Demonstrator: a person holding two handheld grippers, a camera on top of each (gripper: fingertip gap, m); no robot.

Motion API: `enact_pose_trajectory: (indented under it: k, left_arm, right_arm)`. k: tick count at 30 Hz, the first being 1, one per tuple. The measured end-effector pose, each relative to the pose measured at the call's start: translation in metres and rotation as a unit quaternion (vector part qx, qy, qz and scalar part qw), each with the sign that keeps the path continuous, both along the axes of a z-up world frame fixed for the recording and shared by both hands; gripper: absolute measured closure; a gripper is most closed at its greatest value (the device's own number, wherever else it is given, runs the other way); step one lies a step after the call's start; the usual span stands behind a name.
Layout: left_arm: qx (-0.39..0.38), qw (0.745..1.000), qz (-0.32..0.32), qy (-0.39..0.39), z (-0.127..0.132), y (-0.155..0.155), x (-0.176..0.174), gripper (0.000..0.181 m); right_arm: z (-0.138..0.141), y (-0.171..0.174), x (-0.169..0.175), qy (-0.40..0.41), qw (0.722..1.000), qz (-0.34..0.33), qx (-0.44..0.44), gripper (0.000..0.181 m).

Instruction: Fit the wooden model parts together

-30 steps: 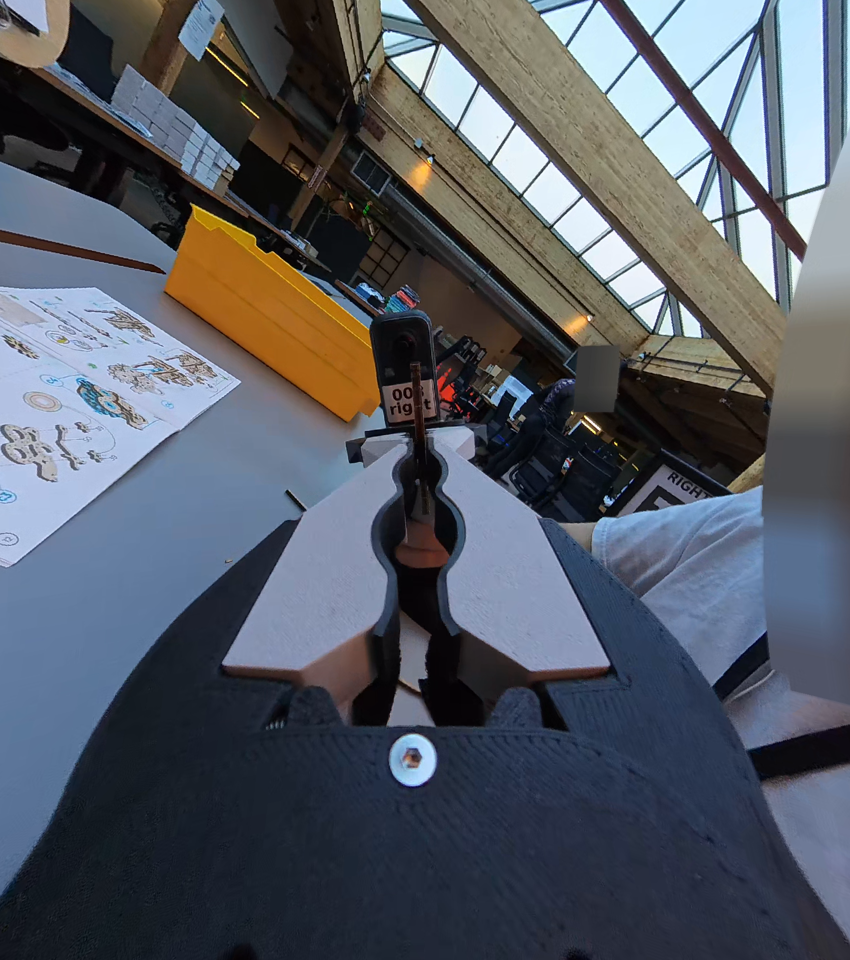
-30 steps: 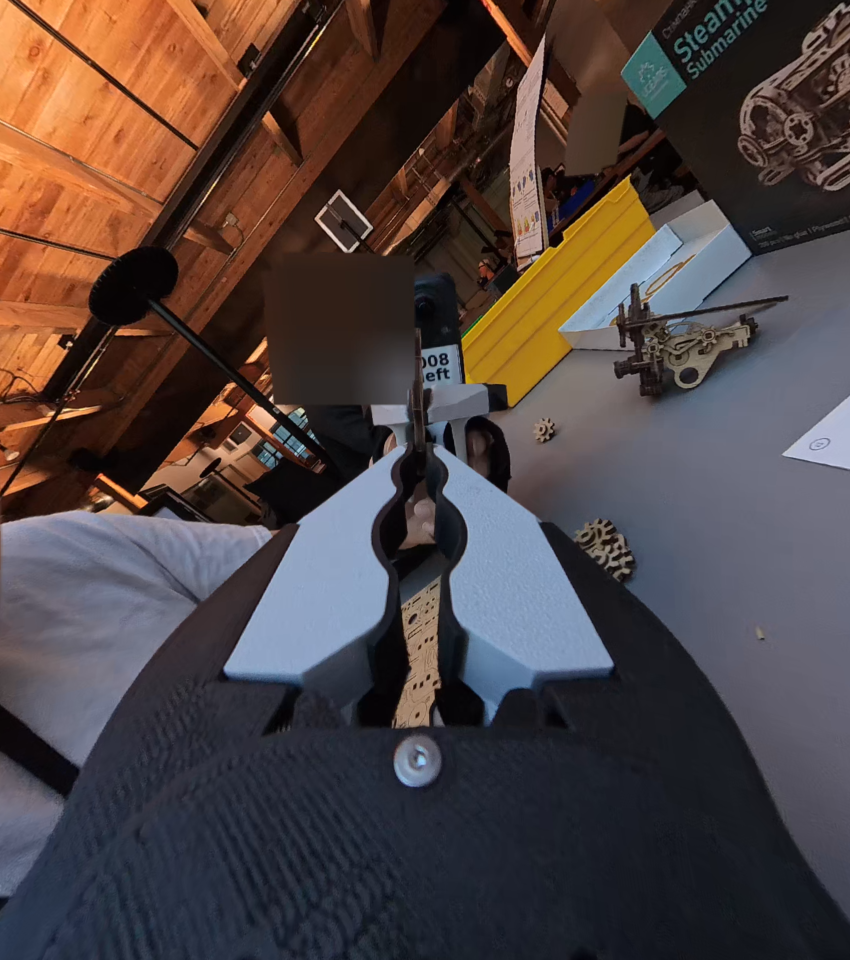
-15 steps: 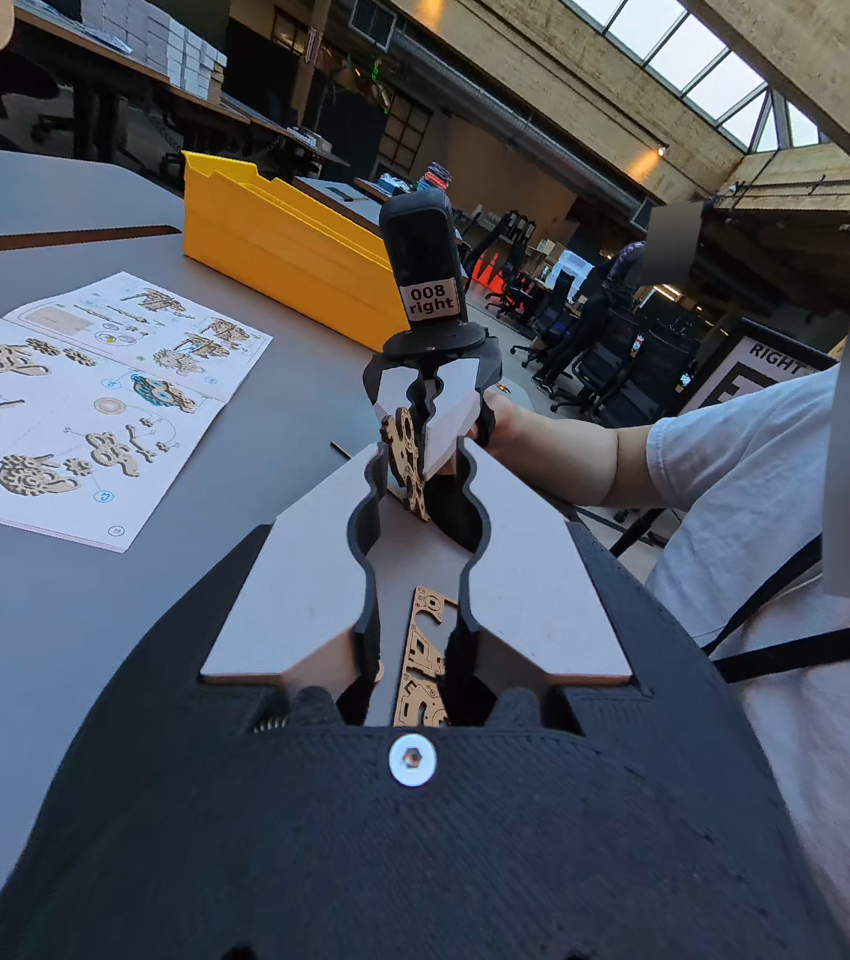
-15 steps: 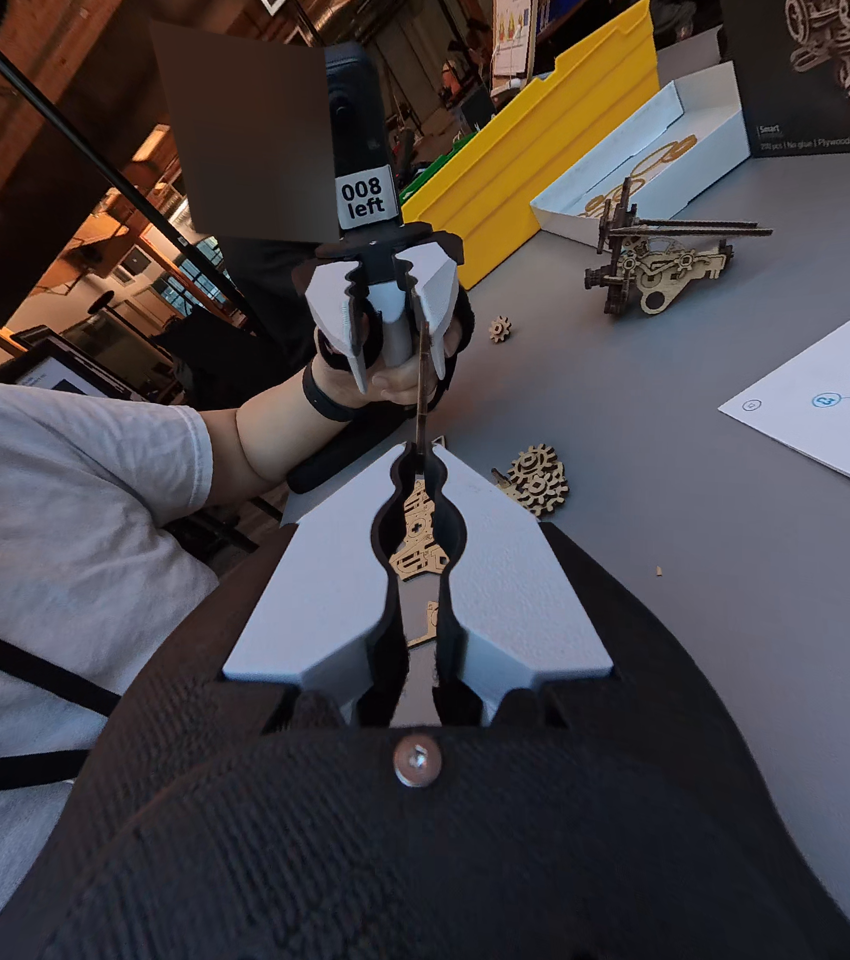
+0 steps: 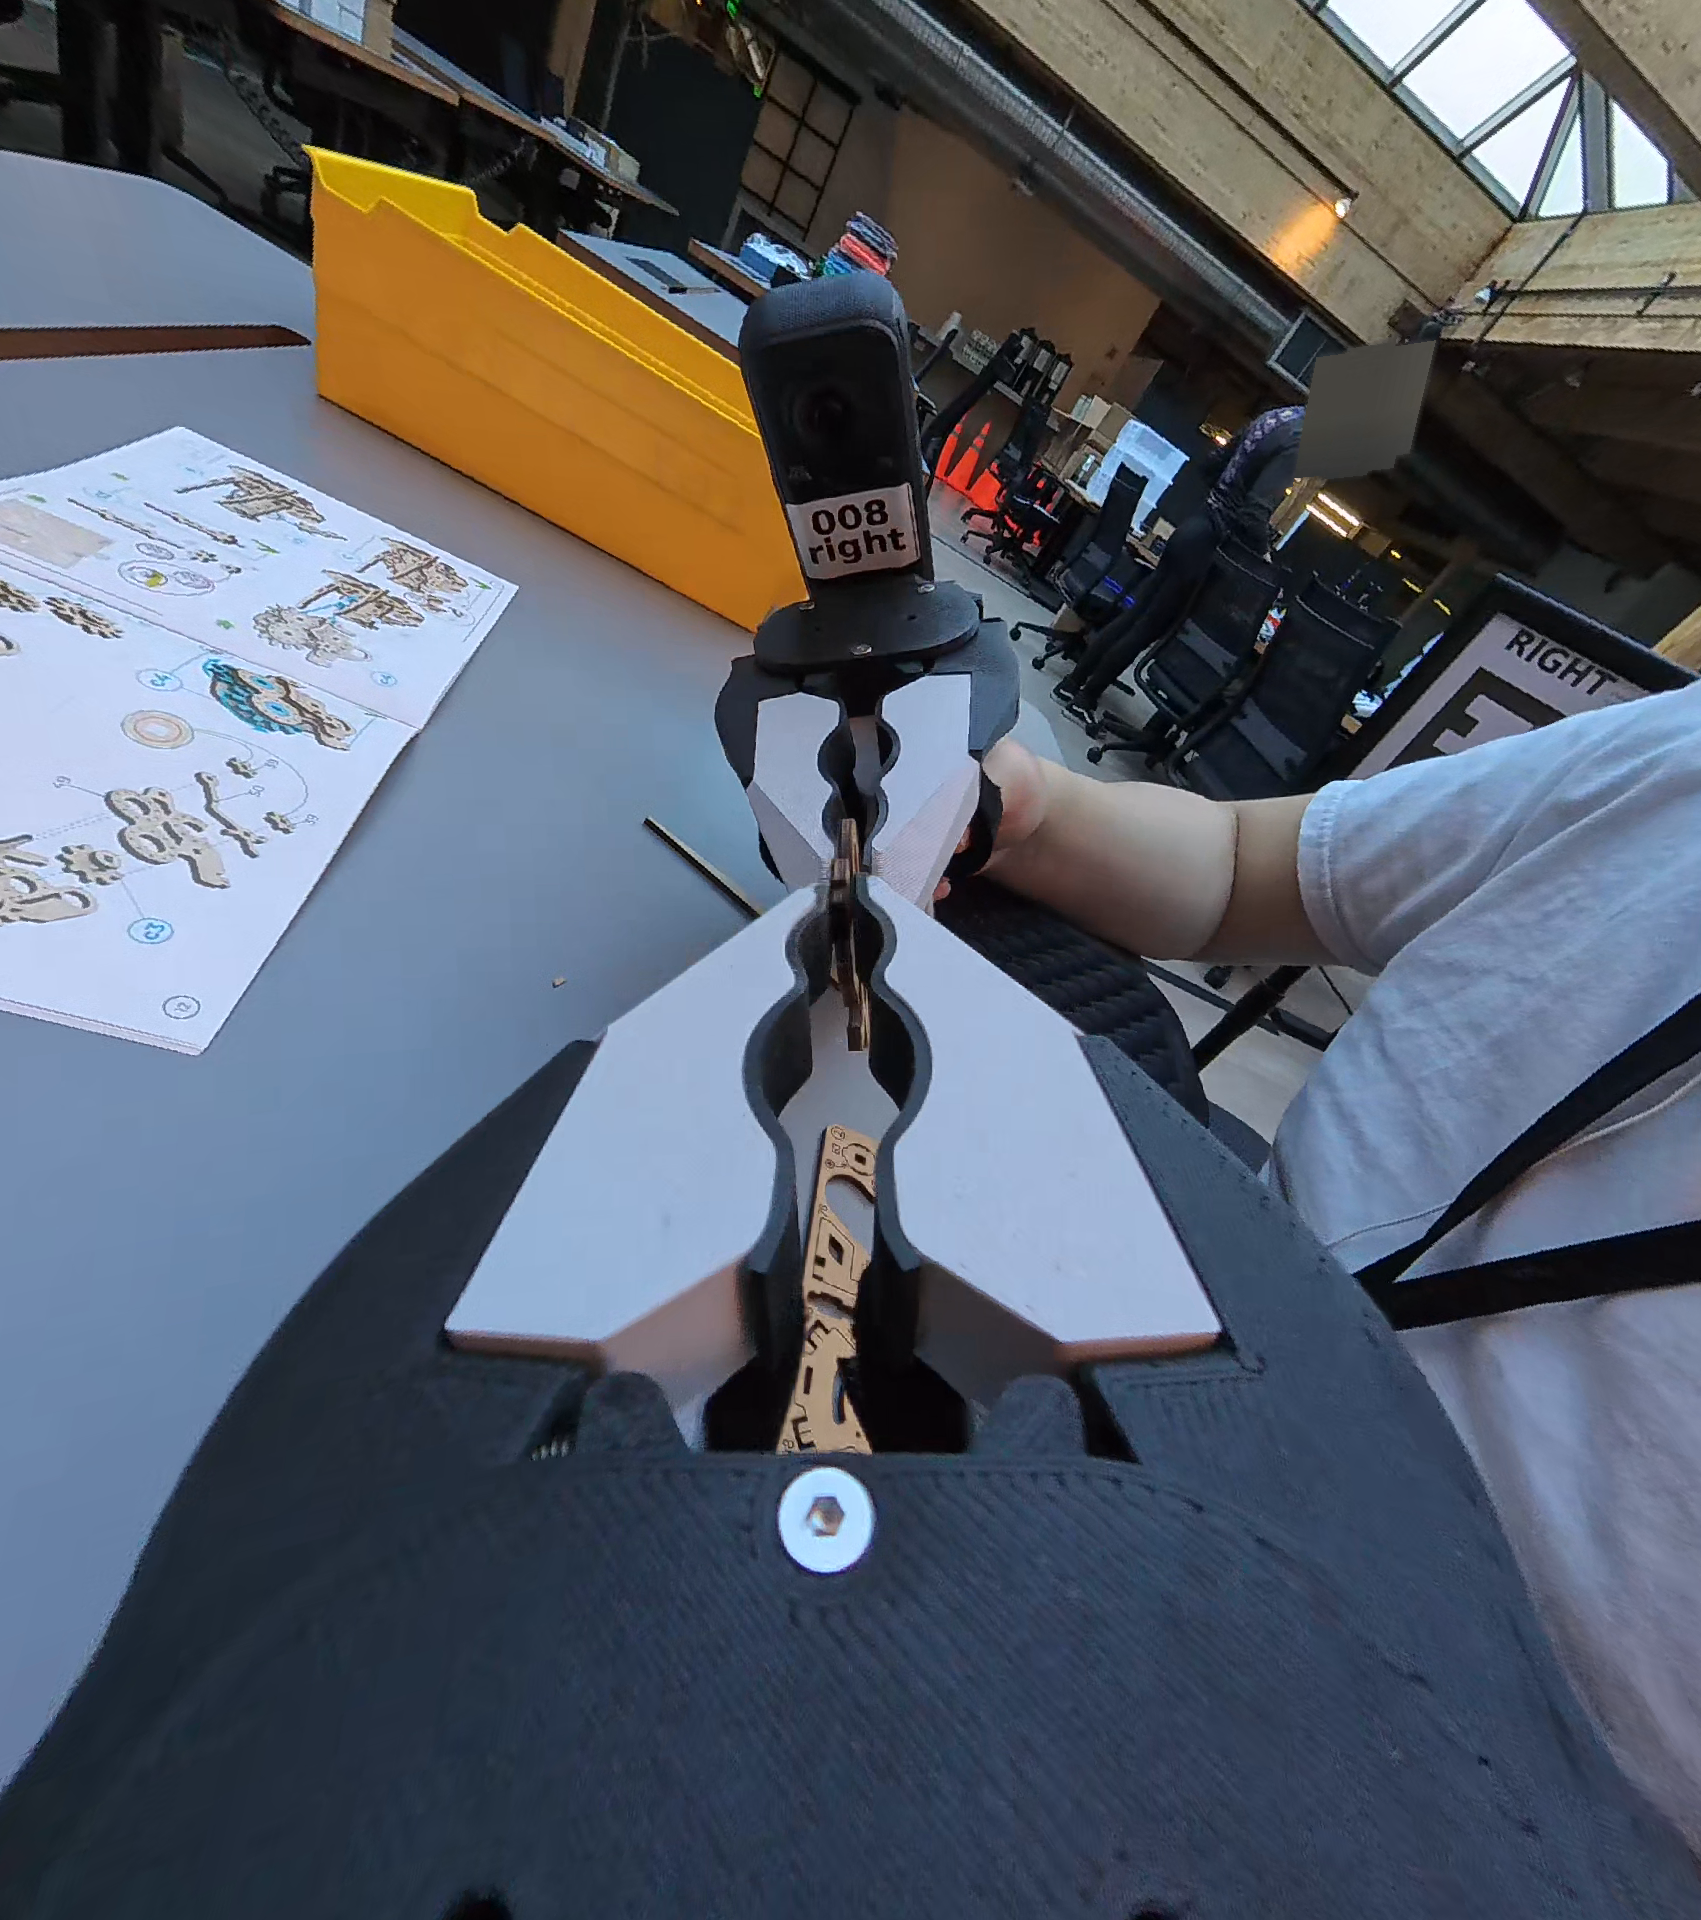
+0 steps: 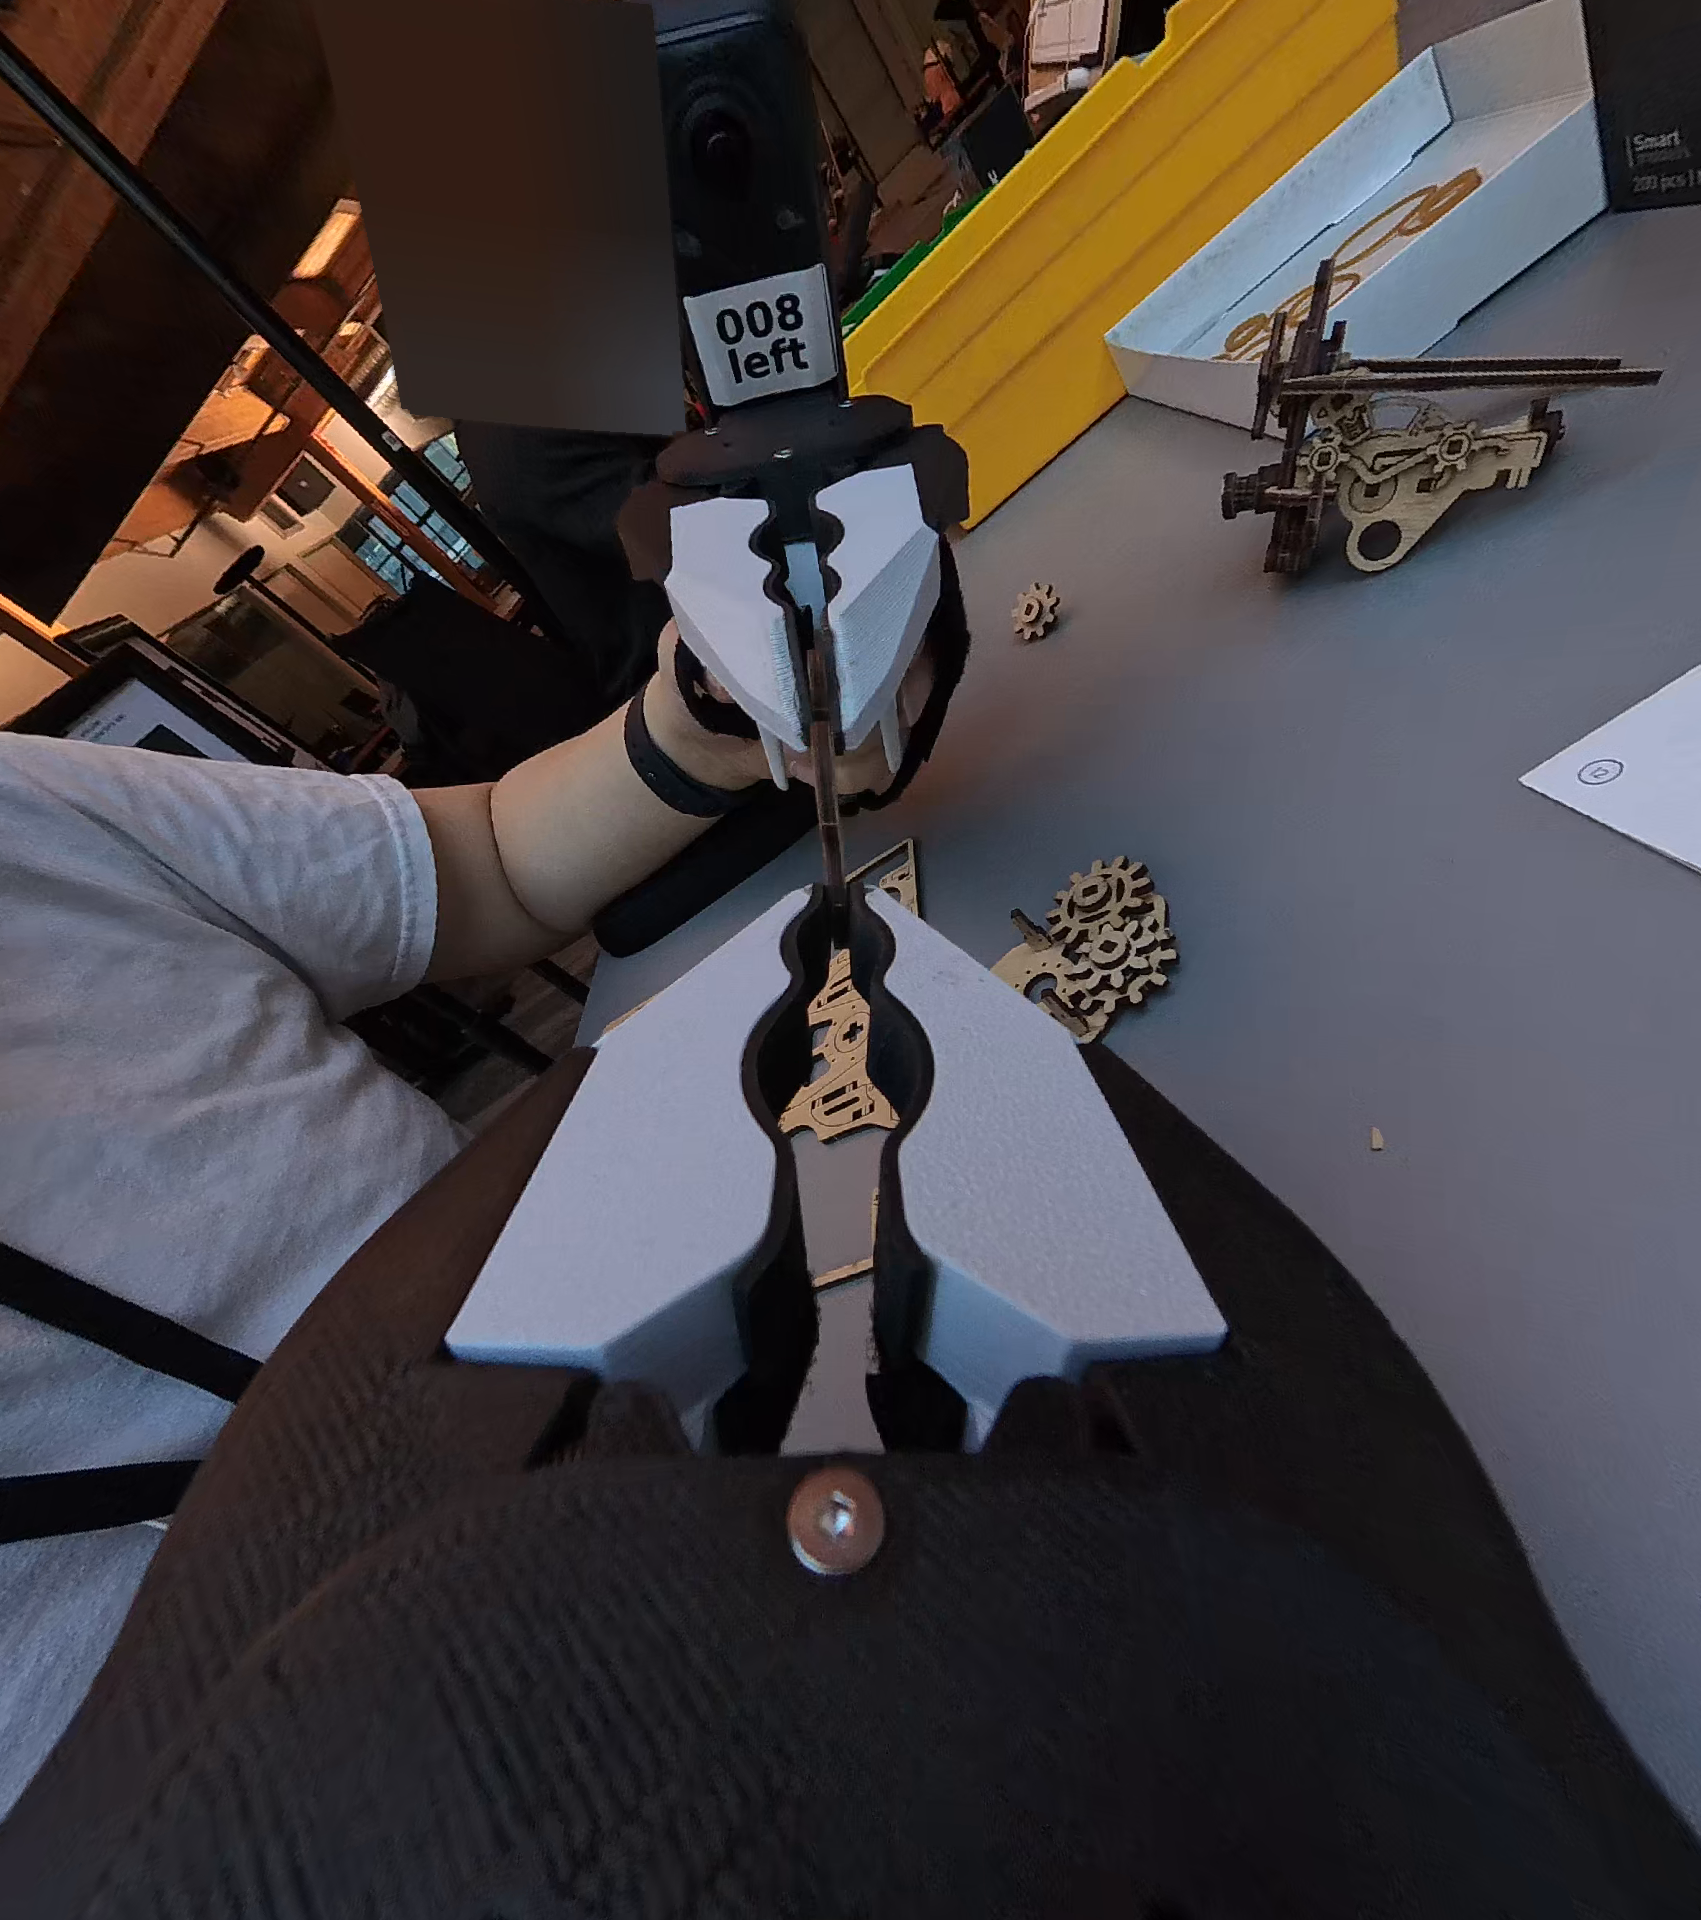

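Two wide-angle cameras, each mounted just behind its own gripper, look forward along the fingers from close above a grey table (image 5: 150, 1195). The left wrist view faces the right gripper (image 5: 851, 831) at frame centre, with an instruction sheet (image 5: 129, 727) at left. The right wrist view faces the opposite way, showing the left gripper (image 6: 810, 727) at upper centre. Both views share the yellow bin (image 5: 513, 384), seen upper left in one and upper right in the other, and the wooden part (image 6: 830, 821) between the grippers.
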State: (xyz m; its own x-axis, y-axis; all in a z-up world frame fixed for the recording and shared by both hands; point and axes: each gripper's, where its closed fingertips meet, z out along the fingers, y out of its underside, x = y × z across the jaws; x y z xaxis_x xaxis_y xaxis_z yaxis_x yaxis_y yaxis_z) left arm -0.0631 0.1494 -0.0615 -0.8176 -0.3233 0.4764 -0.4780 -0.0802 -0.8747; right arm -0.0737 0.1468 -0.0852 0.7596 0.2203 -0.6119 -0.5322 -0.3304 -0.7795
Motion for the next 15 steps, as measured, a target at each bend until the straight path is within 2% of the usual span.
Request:
enact_pose_trajectory:
  k: [15]
  left_arm:
    - [-0.015, 0.999, 0.005, 0.038, -0.0047, 0.003, 0.0054, 0.181]
  right_arm:
    - [0.0022, -0.0013, 0.0091, 0.043, 0.999, -0.009, 0.015, 0.181]
